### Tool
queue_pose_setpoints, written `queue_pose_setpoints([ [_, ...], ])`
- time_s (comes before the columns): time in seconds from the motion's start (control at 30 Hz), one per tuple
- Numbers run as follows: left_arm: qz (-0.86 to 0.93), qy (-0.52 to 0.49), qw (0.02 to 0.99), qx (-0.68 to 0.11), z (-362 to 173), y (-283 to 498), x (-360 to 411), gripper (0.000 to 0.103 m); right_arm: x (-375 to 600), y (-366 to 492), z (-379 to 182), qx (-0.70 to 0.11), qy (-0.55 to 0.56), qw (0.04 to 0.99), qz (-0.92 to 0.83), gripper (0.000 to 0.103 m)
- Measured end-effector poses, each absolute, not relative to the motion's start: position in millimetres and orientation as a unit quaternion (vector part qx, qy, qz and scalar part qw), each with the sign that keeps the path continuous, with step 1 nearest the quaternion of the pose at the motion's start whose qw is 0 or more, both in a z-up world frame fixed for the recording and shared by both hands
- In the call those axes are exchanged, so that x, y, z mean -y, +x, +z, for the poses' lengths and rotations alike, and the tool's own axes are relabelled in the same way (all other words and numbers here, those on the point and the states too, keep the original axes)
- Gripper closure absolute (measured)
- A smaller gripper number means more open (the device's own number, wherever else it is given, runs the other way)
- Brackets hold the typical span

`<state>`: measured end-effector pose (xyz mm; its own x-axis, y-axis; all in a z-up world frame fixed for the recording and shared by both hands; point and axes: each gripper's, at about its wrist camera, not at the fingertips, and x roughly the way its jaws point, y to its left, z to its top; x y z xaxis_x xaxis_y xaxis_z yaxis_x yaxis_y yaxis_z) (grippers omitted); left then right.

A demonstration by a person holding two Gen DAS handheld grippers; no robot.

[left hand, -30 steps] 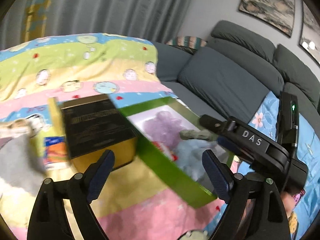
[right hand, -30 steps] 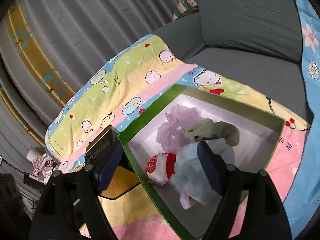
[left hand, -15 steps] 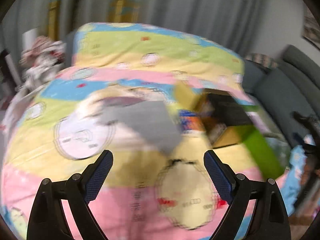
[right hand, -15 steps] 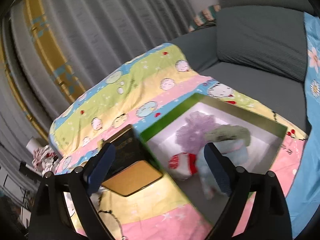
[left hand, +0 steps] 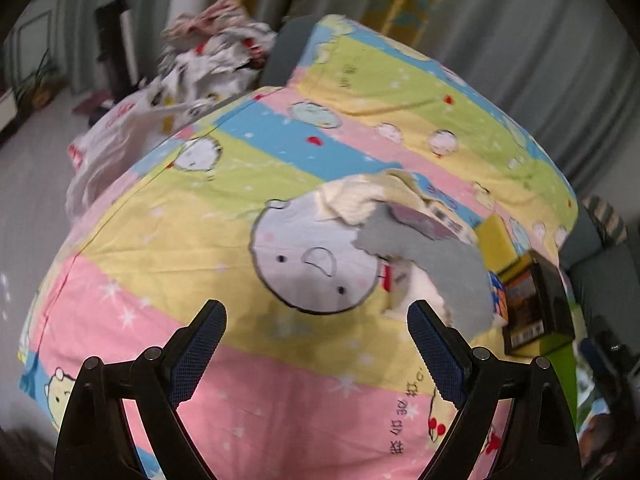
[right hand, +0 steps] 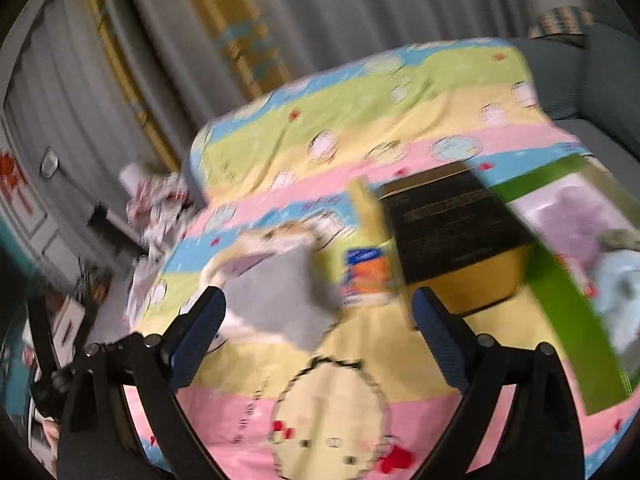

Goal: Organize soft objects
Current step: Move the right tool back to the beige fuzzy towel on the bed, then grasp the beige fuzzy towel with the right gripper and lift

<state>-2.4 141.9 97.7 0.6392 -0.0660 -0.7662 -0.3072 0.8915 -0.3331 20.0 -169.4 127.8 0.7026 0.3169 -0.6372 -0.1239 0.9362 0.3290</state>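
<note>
Left wrist view: the gray sock lies ahead, right of the left gripper.
Both grippers gape wide, holding nothing; the right gripper looks closer to it.

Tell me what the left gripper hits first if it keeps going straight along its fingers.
Most likely the cartoon-print blanket: the open, empty left gripper points down at bare fabric near the round printed face. The grey-and-cream cloth pile lies further right, seemingly off that line.

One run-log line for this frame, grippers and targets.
left hand-held gripper: open, empty | right hand-held gripper: open, empty | grey cloth: on blanket | green box: holds soft toys
</note>
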Motion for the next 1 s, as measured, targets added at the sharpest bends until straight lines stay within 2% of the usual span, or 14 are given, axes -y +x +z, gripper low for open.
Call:
queue_pose_setpoints([
  [0.3, 0.079, -0.253, 0.871, -0.413, 100.7, -5.2, -173.9, 0.011, 29.9, 140.8, 118.4, -0.452, 0.061, 0.874, 0.169, 0.008],
  [0.53, 0.075, -0.266, 0.867, -0.416, 98.2, -2.3, -186.3, 0.011, -51.1, 224.3, 63.2, -0.531, -0.040, 0.836, 0.134, 0.009],
  [0.6, 0.073, -0.267, 0.866, -0.417, 97.7, -0.9, -186.3, 0.011, -59.8, 239.3, 42.6, -0.560, -0.046, 0.817, 0.133, 0.021],
  [0.67, 0.073, -0.262, 0.867, -0.418, 97.2, -0.2, -184.5, 0.011, -54.7, 249.1, 29.5, -0.574, -0.034, 0.812, 0.101, 0.060],
  [0.77, 0.067, -0.251, 0.869, -0.421, 97.2, 0.7, -180.6, 0.011, -44.1, 251.7, 39.8, -0.550, -0.001, 0.828, 0.111, 0.080],
  [1.0, 0.059, -0.246, 0.869, -0.425, 97.2, 2.2, -173.7, 0.011, -7.5, 225.3, 119.6, -0.459, 0.048, 0.875, 0.148, 0.082],
])
